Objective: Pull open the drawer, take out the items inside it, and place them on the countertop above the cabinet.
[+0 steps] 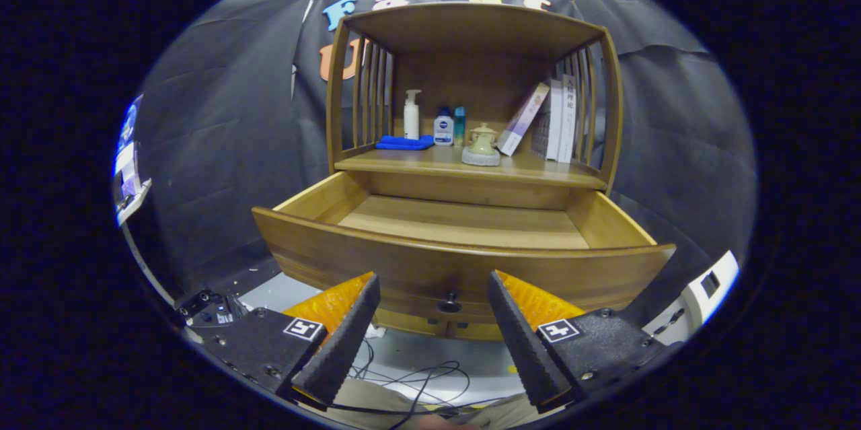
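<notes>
Claw (434, 289) spread wide, empty, before drawer (464, 262) knob (448, 303); drawer open.

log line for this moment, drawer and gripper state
drawer: pulled open, visible floor bare | gripper: open, holding nothing, just short of knob | countertop: bottles, cloth, pot, books

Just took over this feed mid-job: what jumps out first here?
The pulled-out drawer, just beyond the open fingers, shows bare wood inside; its knob sits between them. On the countertop above stand a blue cloth, bottles, a ceramic pot and leaning books.
</notes>
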Demonstrator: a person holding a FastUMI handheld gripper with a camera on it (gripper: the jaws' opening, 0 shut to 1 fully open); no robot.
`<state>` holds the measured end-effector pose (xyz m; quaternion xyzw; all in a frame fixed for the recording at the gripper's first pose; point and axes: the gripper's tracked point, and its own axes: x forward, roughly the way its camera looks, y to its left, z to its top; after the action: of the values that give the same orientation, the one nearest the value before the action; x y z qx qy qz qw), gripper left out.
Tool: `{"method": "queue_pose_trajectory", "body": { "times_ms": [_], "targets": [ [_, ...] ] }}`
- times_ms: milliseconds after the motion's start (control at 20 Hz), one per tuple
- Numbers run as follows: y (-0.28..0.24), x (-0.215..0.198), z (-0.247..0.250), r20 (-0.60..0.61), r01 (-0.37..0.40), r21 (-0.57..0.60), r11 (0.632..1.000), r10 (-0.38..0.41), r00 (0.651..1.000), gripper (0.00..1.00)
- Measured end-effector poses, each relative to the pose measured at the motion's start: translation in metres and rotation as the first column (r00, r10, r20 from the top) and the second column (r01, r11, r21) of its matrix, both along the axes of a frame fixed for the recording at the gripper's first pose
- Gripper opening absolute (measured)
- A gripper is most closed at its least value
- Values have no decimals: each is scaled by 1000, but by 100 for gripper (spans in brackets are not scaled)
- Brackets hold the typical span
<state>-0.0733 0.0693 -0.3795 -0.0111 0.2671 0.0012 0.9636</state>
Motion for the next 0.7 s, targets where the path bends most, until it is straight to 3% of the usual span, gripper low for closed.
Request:
{"method": "queue_pose_trajectory", "body": {
  "times_ms": [550, 700],
  "targets": [
    [4, 5, -31, 4, 43, -35, 998, -42, 999, 100],
    [-3, 13, -33, 0, 85, -25, 996, -85, 996, 100]
  ]
}}
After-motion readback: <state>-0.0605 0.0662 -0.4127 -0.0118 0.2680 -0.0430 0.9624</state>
